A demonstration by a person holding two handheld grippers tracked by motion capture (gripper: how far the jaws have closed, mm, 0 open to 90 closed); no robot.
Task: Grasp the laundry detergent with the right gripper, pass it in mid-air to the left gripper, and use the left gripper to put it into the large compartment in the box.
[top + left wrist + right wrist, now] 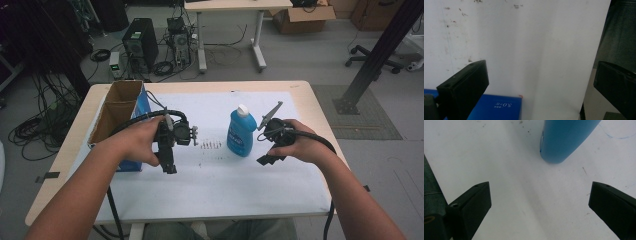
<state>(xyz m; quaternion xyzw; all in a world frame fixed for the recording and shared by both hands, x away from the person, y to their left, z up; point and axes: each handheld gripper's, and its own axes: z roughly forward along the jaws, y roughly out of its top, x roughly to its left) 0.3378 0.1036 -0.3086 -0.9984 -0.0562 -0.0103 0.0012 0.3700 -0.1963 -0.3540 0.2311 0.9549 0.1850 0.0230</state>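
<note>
- Standing at the left of the high view, toward mid-height, an open cardboard box (116, 111) with a blue side (142, 106), its near end hidden behind the left forearm
- Hovering just right of that box, left of centre in the high view, the left gripper (170, 166) in the left hand (134, 142), jaws pointing down toward the lower edge of the frame, tips close over the white mat (215, 185)
- Spread wide in the left gripper view (539, 82), one jaw at lower left, the other at the right edge, bare mat between them, nothing clamped; a blue box face with small white print (499, 107) along the bottom left
- Scattered at the centre of the high view, a short row of small dark specks (211, 145) on the mat, between left gripper and bottle
- Standing upright just right of centre, a blue bottle (241, 132) with a white cap (243, 110), free of both grippers
- Held just right of the bottle, apart from it, the right gripper (268, 160) in the right hand (302, 145), cable trailing off toward lower right
- Parted wide in the right gripper view (540, 202), holding nothing, with the bottle's rounded blue base (564, 142) at top centre, resting on the mat beyond the jaw tips
</note>
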